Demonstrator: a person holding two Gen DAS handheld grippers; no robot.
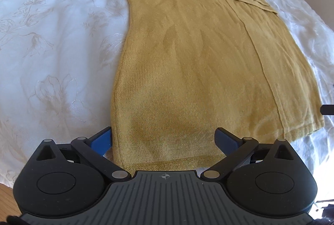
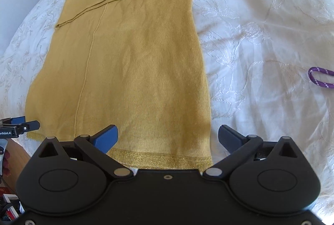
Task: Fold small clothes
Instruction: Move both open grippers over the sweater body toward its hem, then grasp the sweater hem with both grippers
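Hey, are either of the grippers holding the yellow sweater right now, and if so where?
Neither. The left gripper and right gripper are both open at the near hem of the mustard knit sweater, with nothing pinched.

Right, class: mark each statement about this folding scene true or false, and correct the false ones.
1. The mustard knit garment lies flat on a white embroidered bedspread. True.
2. The left tongs are clamped shut on the hem. False: the fingers are spread, gripping nothing.
3. A purple cord lies on the bedspread, apart from the garment. True.
4. The right tongs hold a sock. False: they are open and empty, at the glittery hem.
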